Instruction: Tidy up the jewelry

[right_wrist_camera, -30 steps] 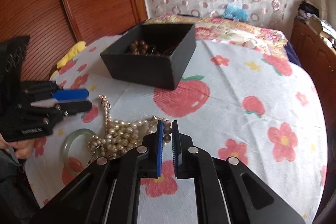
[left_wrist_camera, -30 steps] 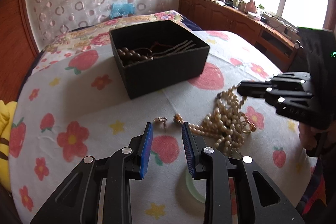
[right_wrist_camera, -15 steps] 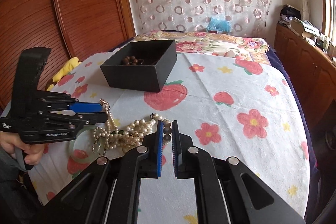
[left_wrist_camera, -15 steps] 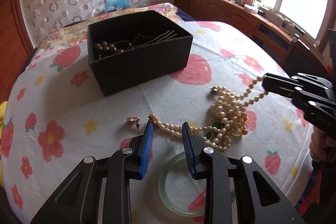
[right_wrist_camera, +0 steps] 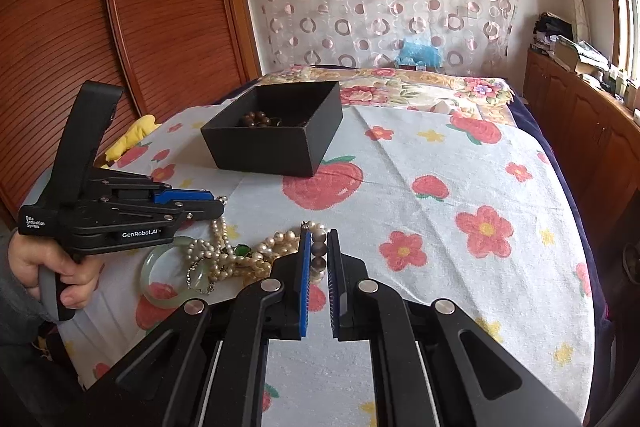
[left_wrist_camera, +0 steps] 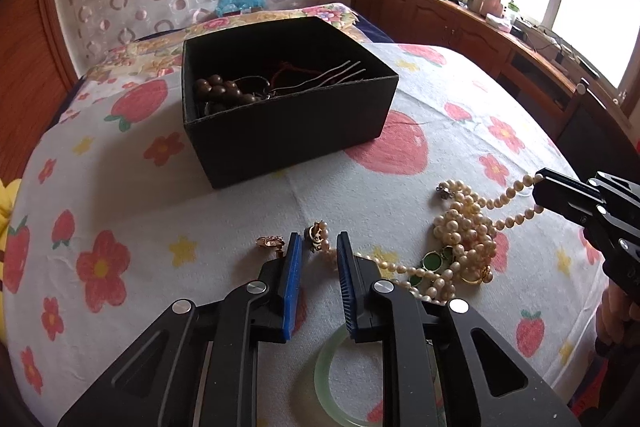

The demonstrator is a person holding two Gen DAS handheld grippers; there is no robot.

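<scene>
A black box [left_wrist_camera: 288, 115] on the flowered cloth holds brown beads [left_wrist_camera: 218, 91] and metal hairpins [left_wrist_camera: 336, 75]; it also shows in the right wrist view [right_wrist_camera: 276, 139]. A pile of pearl necklace [left_wrist_camera: 460, 235] lies in front of it, with green stones [left_wrist_camera: 434, 261]. My right gripper [right_wrist_camera: 319, 255] is shut on a strand of the pearls [right_wrist_camera: 319, 247], lifted taut. My left gripper [left_wrist_camera: 318, 255] is open, its fingers on either side of the strand's gold clasp [left_wrist_camera: 316, 233]. A gold earring [left_wrist_camera: 270, 242] lies just left of it. A jade bangle [left_wrist_camera: 340, 383] lies under the left gripper.
A yellow cloth [right_wrist_camera: 132, 137] lies at the table's left edge. A wooden sideboard [left_wrist_camera: 480, 27] with clutter runs under the window on the right. A bed with a floral cover [right_wrist_camera: 420, 91] is behind the table. The wooden wardrobe [right_wrist_camera: 120, 27] stands left.
My right gripper has drawn back and up with the pearl strand, stretching it out of the pile. My left gripper has moved forward around the clasp end and its fingers have narrowed.
</scene>
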